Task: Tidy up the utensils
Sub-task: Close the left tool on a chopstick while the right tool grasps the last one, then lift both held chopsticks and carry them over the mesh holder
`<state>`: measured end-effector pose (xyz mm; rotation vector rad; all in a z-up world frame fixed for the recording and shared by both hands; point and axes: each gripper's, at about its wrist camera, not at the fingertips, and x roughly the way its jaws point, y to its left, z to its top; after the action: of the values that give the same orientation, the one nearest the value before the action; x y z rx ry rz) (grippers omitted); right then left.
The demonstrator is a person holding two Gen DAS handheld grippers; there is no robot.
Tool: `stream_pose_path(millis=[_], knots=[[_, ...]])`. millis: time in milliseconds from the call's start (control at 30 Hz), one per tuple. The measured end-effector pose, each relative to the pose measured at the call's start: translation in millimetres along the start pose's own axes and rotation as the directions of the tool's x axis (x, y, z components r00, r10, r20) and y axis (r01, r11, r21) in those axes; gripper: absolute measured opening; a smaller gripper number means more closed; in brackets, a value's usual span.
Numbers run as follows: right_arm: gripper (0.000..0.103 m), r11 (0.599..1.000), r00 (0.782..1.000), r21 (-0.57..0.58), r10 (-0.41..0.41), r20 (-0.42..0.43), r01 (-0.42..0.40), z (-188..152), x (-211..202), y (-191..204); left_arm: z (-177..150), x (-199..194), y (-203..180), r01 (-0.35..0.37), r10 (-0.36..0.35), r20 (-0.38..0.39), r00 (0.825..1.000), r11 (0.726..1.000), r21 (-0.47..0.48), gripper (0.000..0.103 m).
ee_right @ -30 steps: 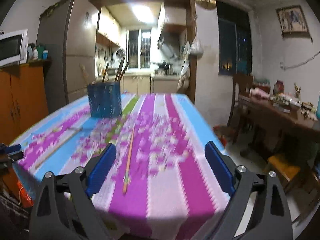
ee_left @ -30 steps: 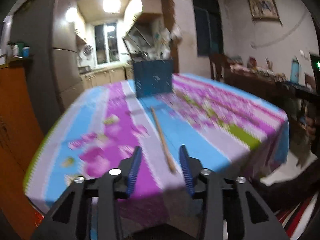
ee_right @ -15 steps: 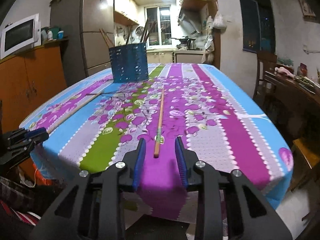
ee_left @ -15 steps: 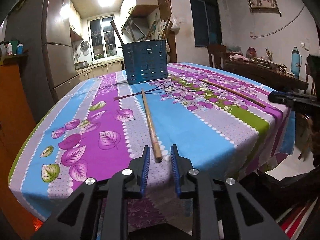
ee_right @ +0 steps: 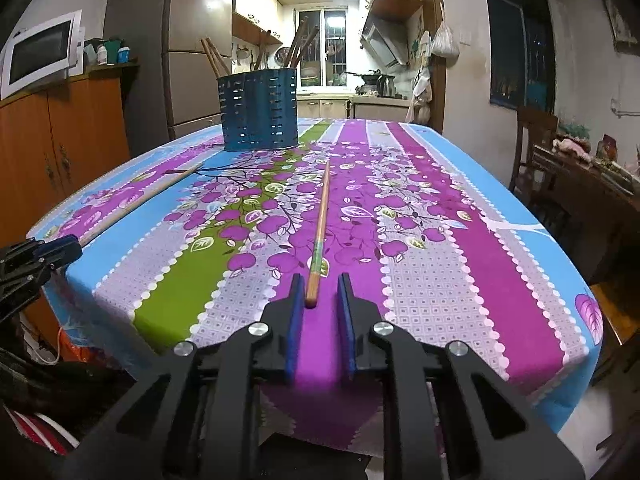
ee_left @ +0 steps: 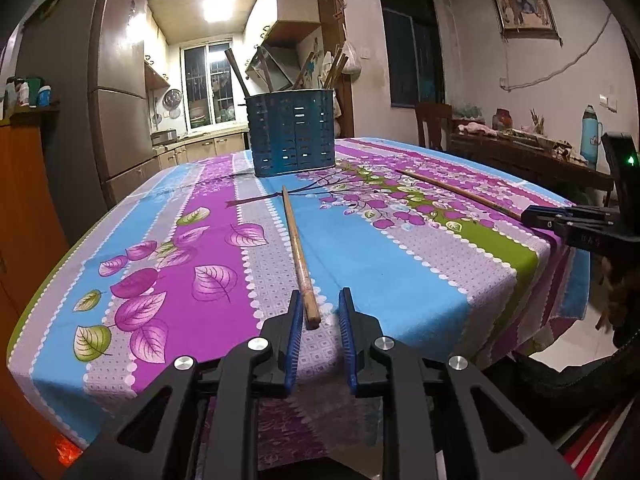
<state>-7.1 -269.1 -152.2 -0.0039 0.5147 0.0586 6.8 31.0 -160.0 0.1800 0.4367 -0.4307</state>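
Note:
Two wooden chopsticks lie on the flowered tablecloth, and a blue slotted utensil holder (ee_left: pixel 292 132) (ee_right: pixel 258 114) with several sticks in it stands at the far end. The near end of one chopstick (ee_left: pixel 296 240) lies between the blue pads of my left gripper (ee_left: pixel 320 300). Its jaws are closing, with a gap still showing on the right side. My right gripper (ee_right: pixel 320 280) straddles the near end of the other chopstick (ee_right: pixel 322 216). Its jaws are closing too, with a gap on both sides. Each gripper shows at the table edge in the other's view: the right gripper (ee_left: pixel 560 216) and the left gripper (ee_right: pixel 60 250).
The tablecloth (ee_left: pixel 400 264) hangs over the near table edge under both grippers. An orange cabinet (ee_right: pixel 60 140) with a microwave (ee_right: pixel 40 56) and a fridge (ee_left: pixel 116 120) stand on the left. A chair (ee_right: pixel 536 140) and a cluttered side table (ee_left: pixel 520 148) stand on the right.
Both grippers came down to the table edge, and their jaws narrowed around the chopstick ends. The right gripper's jaws narrowed from wide apart, and the left gripper's jaws by less.

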Motion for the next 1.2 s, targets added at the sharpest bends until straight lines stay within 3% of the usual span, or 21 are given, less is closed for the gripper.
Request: stream_pose_path(millis=[67,200,333,567,967,1200], knots=[[0.015,1.0,1.0,-0.002,-0.01,0.012,0.01,-1.9,-0.2,1.0,-0.7,-0.2,1.3,0.007,-0.007,0.006,1.0,1.0,-0.009,0.02],[0.005,1.0,0.999,-0.014,-0.021,0.026,0.022,-3.9,-1.1,7.3,-1.5,-0.2,4.9,0.028,-0.028,0.015,1.0,0.999,-0.023,0.019],[0.005,0.999,0.998,0.009,-0.039,0.042,0.039,-6.1,-0.6,9.4,-2.6,0.2,11.8,0.038,-0.037,0.023,0.999,0.999,-0.038,0.01],[0.005,0.998,0.998,0.041,-0.039,0.04,0.037,-2.1,-4.3,12.5,1.4,-1.9,10.4,0.034,-0.034,0.029,0.999,0.999,-0.01,0.008],[0.005,1.0,0.984,0.003,-0.03,0.173,0.03,45.4,-39.5,14.2,47.1,-37.8,14.4,0.022,-0.022,0.171,0.985,1.0,-0.001,0.008],[0.005,1.0,0.969,-0.016,-0.007,0.247,0.011,81.7,-58.3,15.1,96.4,-52.9,16.1,0.008,-0.01,0.223,0.975,1.0,0.008,0.008]])
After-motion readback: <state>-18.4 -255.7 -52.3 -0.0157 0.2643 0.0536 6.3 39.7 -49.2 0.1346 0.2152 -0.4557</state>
